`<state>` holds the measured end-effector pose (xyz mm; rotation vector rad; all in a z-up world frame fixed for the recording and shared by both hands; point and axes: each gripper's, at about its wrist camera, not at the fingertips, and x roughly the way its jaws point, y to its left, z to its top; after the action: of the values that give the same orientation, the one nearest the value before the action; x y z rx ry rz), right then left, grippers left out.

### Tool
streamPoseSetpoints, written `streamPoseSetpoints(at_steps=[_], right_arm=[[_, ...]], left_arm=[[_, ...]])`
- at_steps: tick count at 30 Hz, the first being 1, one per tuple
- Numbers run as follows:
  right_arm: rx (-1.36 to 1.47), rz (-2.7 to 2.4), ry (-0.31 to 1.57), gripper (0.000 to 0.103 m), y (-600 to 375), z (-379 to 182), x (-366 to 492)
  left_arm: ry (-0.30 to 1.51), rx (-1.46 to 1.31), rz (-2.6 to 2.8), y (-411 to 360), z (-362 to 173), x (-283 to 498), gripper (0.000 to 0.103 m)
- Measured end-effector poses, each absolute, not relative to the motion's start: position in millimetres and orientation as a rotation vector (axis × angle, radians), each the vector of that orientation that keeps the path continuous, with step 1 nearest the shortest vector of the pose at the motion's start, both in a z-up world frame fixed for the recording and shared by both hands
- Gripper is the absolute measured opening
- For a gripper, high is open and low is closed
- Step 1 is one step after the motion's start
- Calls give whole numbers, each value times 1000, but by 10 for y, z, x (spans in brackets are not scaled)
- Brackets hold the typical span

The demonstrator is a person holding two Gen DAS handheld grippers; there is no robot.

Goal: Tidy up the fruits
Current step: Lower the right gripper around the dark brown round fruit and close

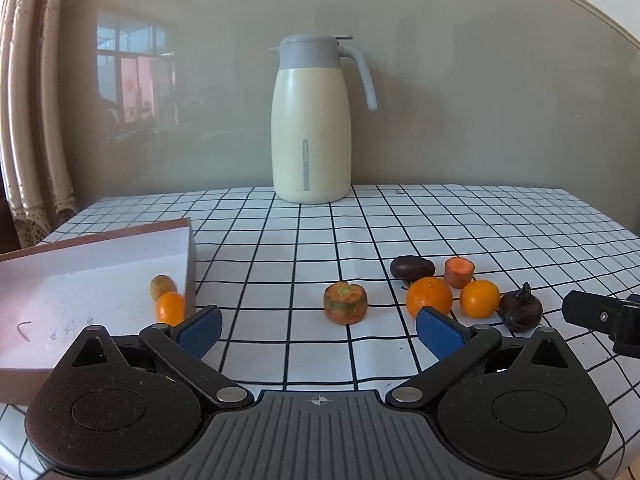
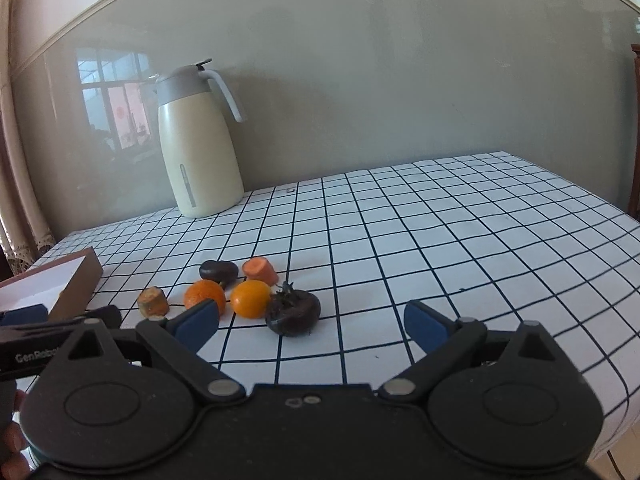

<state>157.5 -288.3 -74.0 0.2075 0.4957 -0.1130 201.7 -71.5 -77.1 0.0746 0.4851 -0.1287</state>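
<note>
A shallow box (image 1: pixel 80 280) lies at the left with a small orange fruit (image 1: pixel 170 308) and a greenish-brown fruit (image 1: pixel 162 286) inside. On the cloth lie a carrot stub (image 1: pixel 345 303), two oranges (image 1: pixel 429 297) (image 1: pixel 479 298), a second carrot piece (image 1: pixel 459 271), a dark oval fruit (image 1: pixel 412 267) and a dark stemmed fruit (image 1: pixel 520 310). My left gripper (image 1: pixel 318 330) is open and empty, just before the carrot stub. My right gripper (image 2: pixel 312 326) is open and empty, with the dark stemmed fruit (image 2: pixel 293 312) just ahead between its fingers. The oranges (image 2: pixel 205 295) (image 2: pixel 251 298) lie beside it.
A cream thermos jug (image 1: pixel 311 120) stands at the back by the wall; it also shows in the right wrist view (image 2: pixel 198 144). The checked tablecloth (image 2: pixel 440 240) stretches right. The box corner (image 2: pixel 80 284) and the left gripper (image 2: pixel 60 328) sit at the right wrist view's left edge.
</note>
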Motion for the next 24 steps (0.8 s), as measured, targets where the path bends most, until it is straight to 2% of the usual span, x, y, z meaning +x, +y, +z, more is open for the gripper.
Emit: streamPoseSetpoints(at_steps=[8, 10, 17, 21, 24], right_arm=[[221, -101, 515, 84, -2921, -807, 1682], [222, -99, 517, 84, -2920, -815, 1704], [221, -94, 536, 77, -2910, -859, 1795], [218, -88, 556, 74, -2889, -891, 1863], [213, -90, 565, 73, -2872, -901, 1910]], left_arm=[[502, 73, -136, -777, -868, 2148, 103], [507, 78, -133, -783, -889, 2178, 97], [519, 81, -118, -786, -942, 2316, 96], [533, 78, -127, -812, -964, 2398, 90], [554, 73, -140, -844, -994, 2470, 80]])
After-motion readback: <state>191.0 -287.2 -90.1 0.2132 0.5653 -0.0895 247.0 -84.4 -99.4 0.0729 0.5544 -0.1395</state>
